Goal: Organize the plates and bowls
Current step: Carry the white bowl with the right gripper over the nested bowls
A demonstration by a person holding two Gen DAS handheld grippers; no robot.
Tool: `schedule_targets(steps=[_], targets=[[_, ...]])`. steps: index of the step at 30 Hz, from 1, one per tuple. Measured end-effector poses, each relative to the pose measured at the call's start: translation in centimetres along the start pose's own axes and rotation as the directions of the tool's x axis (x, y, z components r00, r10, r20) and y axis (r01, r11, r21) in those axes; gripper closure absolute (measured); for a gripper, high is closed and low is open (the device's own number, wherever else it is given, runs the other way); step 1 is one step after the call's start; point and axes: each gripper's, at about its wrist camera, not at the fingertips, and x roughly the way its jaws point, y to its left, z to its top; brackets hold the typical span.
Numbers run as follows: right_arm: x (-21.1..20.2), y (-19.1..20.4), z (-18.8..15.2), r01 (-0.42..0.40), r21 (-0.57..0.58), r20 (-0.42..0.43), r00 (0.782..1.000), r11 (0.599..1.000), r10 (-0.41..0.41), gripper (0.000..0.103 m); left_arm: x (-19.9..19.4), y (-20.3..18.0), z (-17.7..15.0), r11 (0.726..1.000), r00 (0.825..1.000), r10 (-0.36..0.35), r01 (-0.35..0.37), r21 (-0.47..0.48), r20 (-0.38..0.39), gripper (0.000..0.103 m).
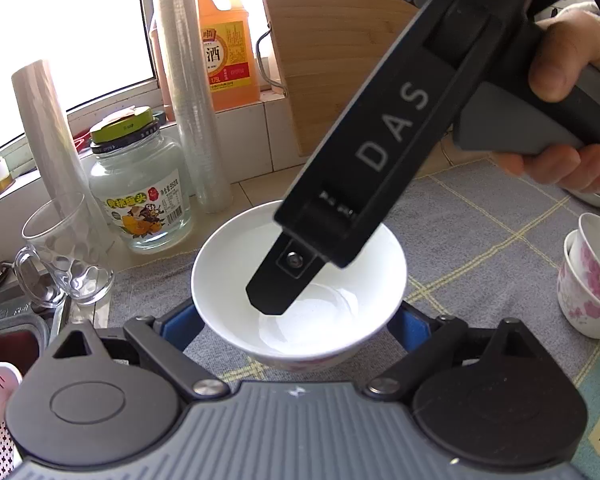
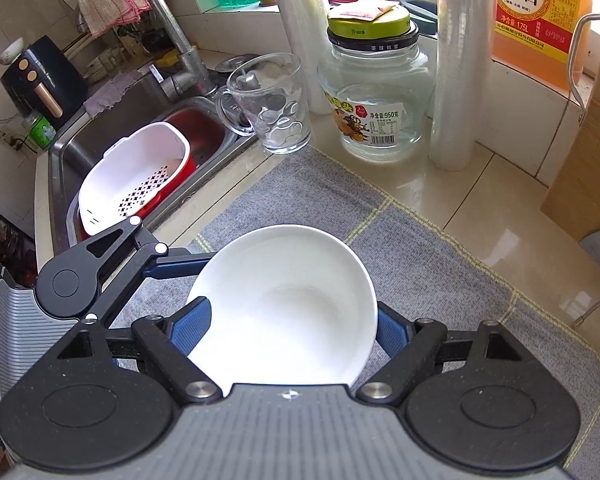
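Grey mat (image 1: 480,240): both grippers w/ jaws spread flanking white bowl (image 1: 300,280).

The white bowl (image 1: 300,280) hides the left hand-held gripper (image 1: 298,322) fingertips; frame edge crops the floral cups (image 1: 592,280).

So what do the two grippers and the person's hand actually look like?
The left gripper and the right gripper match: black pivoting link arms with silver bolts, blue ribbed finger pads, and a grey ribbed body. Seen from the left camera, the right one has a long black bar lettered DAS, a grey handle, and a black cable. The bare hand shows no glove.
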Motion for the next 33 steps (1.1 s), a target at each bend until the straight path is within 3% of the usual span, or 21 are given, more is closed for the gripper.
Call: schedule_targets(steps=[33], targets=[[-8.2,2.5,-10.1,0.002,0.034,0.062,0.998,0.999,-0.004,0.013,-7.4,-9.2,0.1,0.997,0.999,-0.053,0.052,0.058,0.005,0.007]])
